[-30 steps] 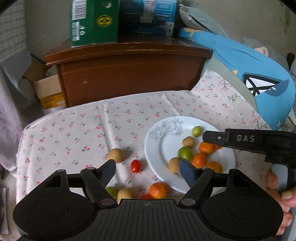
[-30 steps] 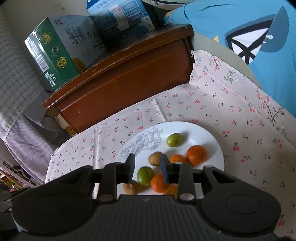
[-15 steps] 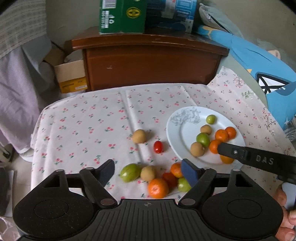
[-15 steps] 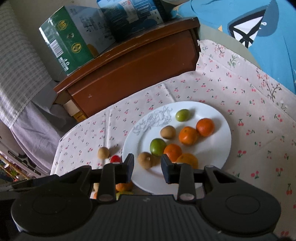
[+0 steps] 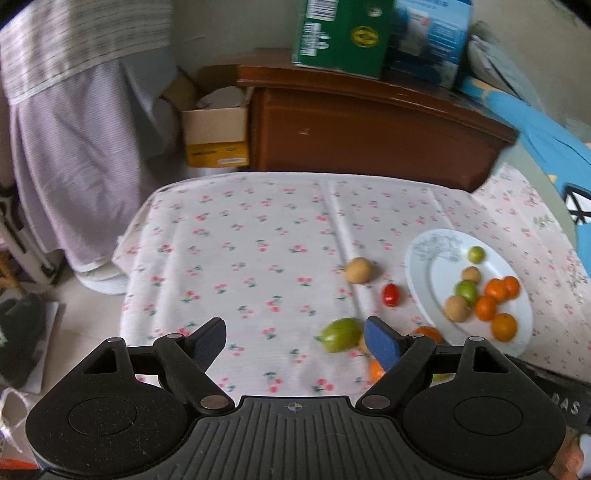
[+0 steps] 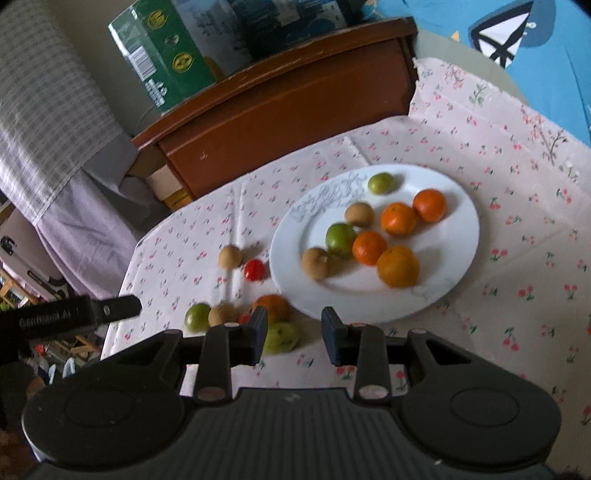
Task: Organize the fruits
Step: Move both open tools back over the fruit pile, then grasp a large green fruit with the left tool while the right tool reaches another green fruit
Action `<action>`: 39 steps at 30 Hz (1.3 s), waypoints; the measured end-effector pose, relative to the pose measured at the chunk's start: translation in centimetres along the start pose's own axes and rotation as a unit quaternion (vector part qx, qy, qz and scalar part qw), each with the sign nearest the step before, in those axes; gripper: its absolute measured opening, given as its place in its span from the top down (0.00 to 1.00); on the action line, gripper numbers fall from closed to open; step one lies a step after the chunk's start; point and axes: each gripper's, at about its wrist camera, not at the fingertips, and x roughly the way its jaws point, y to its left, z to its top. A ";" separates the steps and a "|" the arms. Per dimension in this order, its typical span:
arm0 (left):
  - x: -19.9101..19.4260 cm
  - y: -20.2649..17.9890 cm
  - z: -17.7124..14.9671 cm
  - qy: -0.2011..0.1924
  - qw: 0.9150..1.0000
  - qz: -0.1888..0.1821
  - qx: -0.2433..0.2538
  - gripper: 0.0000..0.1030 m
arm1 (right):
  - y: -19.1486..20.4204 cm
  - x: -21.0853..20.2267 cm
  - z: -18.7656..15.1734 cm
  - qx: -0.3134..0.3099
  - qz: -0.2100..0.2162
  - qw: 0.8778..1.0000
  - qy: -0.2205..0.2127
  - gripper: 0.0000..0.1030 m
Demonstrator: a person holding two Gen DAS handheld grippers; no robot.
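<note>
This is a room in a home, probably a bedroom or living room. A low table wears a cloth with small cherry print (image 5: 258, 236), and behind it at twelve o'clock stands a dark wooden cabinet (image 5: 369, 136) with a green carton (image 5: 343, 33) and a blue carton (image 5: 432, 40) on top. At nine o'clock hangs striped lilac fabric (image 5: 74, 147), near it an open cardboard box (image 5: 216, 129) sits on the floor, and at two o'clock lies a big blue cushion (image 5: 546, 144).
</note>
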 end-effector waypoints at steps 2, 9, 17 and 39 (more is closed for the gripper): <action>0.2 0.8 -0.1 0.003 1.000 0.007 -0.010 0.19 | 0.3 0.3 -0.4 -0.006 0.005 1.000 0.007 0.67; 0.9 2.1 -1.0 0.010 1.000 0.025 -0.012 0.20 | 1.5 1.7 -1.6 -0.046 0.003 0.999 0.022 0.67; 2.0 1.9 -1.7 0.008 1.000 0.020 0.005 0.20 | 1.7 3.5 -2.2 -0.053 -0.004 0.998 0.029 0.67; 6.1 -1.1 -2.6 -0.002 0.997 -0.061 0.049 0.31 | 2.1 4.2 -2.3 -0.070 -0.012 0.997 0.021 0.69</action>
